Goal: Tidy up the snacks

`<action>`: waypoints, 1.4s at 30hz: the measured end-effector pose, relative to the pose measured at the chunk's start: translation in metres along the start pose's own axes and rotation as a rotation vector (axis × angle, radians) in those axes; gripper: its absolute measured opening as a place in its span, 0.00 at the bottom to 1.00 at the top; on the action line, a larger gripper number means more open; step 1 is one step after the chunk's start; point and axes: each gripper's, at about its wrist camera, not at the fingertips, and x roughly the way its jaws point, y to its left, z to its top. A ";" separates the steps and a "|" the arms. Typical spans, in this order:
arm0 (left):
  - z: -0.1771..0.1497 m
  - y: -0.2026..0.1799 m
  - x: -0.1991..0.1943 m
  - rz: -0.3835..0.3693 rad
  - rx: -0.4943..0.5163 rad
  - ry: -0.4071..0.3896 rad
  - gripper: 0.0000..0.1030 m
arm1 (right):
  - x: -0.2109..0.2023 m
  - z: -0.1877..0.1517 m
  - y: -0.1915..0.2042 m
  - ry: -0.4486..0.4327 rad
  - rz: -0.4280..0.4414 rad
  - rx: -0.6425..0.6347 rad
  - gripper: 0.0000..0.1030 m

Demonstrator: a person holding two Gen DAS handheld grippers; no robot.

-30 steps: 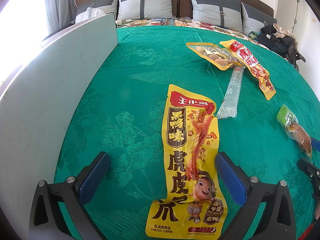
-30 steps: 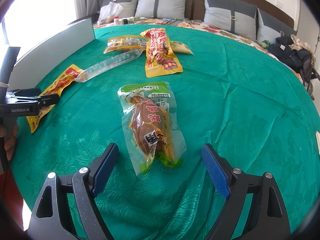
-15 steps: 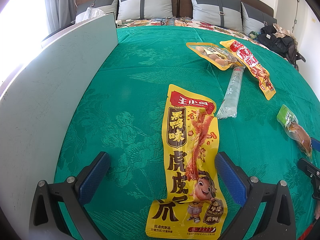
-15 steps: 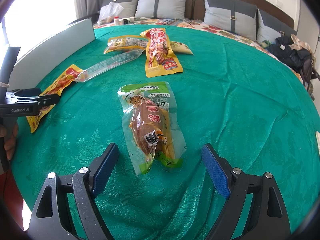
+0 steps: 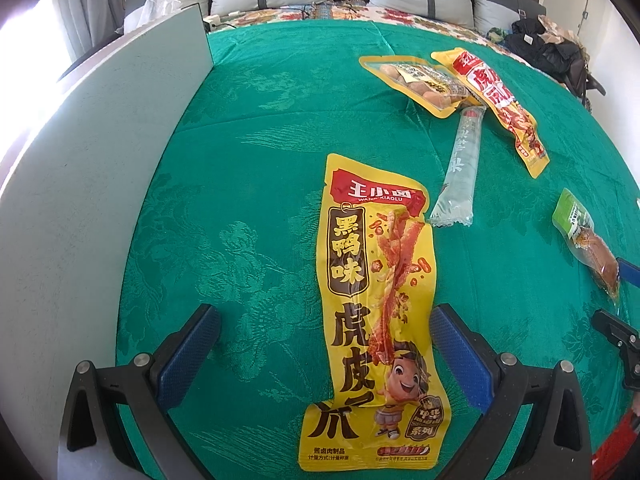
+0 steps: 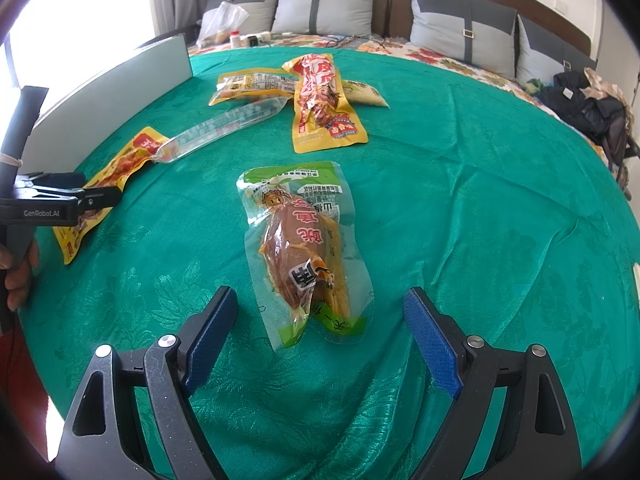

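A long yellow snack pouch lies flat on the green cloth, its lower half between the wide-apart blue pads of my left gripper, which is open and not touching it. In the right wrist view a clear, green-edged pouch holding a brown drumstick lies between the spread fingers of my right gripper, also open with the pads clear of it. The left gripper shows there too, hovering over the yellow pouch. The drumstick pouch appears at the right edge of the left wrist view.
Farther back lie a clear tube pack, a yellow pouch of round snacks and another yellow-red pouch. A grey board stands along the left edge of the cloth. Pillows and a black bag sit behind.
The left wrist view has tilted slightly downward, so the yellow pouch sits a little lower between the fingers. The right gripper and drumstick pouch have not moved.
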 end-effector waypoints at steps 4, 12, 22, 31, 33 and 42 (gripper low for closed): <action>0.007 -0.001 0.003 -0.002 0.003 0.071 0.98 | 0.006 0.033 -0.012 0.187 0.123 0.080 0.84; -0.011 0.008 -0.033 -0.125 0.012 -0.008 0.17 | 0.020 0.058 0.020 0.322 0.038 -0.021 0.43; -0.053 0.010 -0.073 -0.241 -0.035 -0.078 0.00 | -0.027 0.043 -0.010 0.230 0.253 0.309 0.27; -0.063 0.003 -0.058 -0.213 -0.003 0.004 0.14 | -0.044 0.041 -0.008 0.187 0.221 0.311 0.27; -0.063 -0.005 -0.053 -0.183 0.052 0.013 0.41 | -0.038 0.043 0.000 0.213 0.179 0.254 0.27; -0.037 -0.044 -0.031 -0.103 0.004 0.039 0.86 | 0.006 0.037 0.027 0.251 0.018 0.128 0.45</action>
